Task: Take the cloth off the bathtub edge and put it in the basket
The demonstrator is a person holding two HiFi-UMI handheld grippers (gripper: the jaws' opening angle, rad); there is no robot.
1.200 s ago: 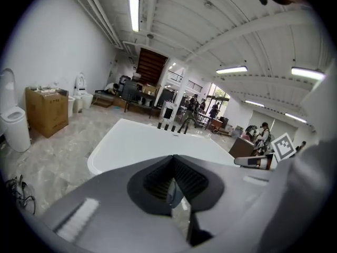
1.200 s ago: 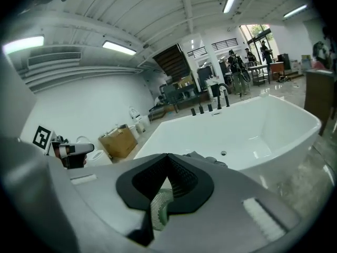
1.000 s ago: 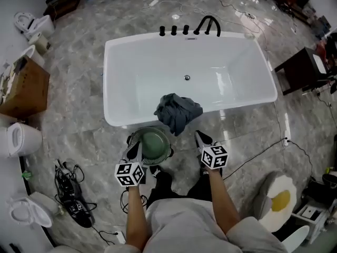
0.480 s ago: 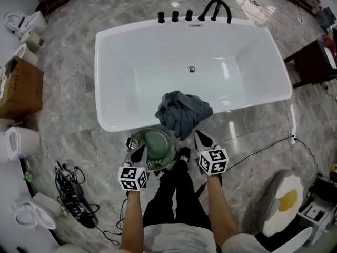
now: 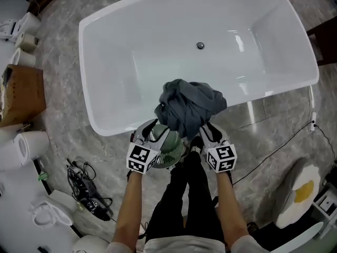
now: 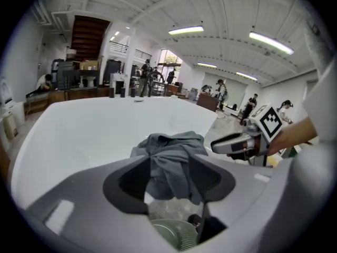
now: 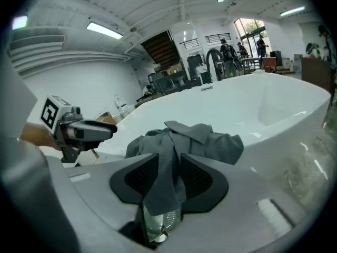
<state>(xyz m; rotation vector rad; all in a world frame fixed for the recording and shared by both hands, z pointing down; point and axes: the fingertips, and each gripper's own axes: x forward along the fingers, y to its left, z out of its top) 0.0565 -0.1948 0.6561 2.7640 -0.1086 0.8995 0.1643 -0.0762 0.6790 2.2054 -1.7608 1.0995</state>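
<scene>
A grey cloth (image 5: 187, 107) is being borne by the near edge of the white bathtub (image 5: 113, 125), bunched on the rim with folds hanging down the outer side; a green basket (image 5: 169, 149) is being seen on the stone-patterned floor (image 5: 274, 141) just below it, partly covered by those folds; the cloth is being flanked by both tools, the left gripper (image 5: 149, 132) at its lower left and the right gripper (image 5: 208, 132) at its lower right; the left gripper's jaws have just been opening and are being held moderately apart, hanging cloth being framed in the gap between them but not clamped; the right gripper's jaws have just been opening as well and are being held only slightly apart, a fold of the cloth being framed in that narrow gap without being pinched; the basket's rim is being shown beneath the jaws in both gripper views.
</scene>
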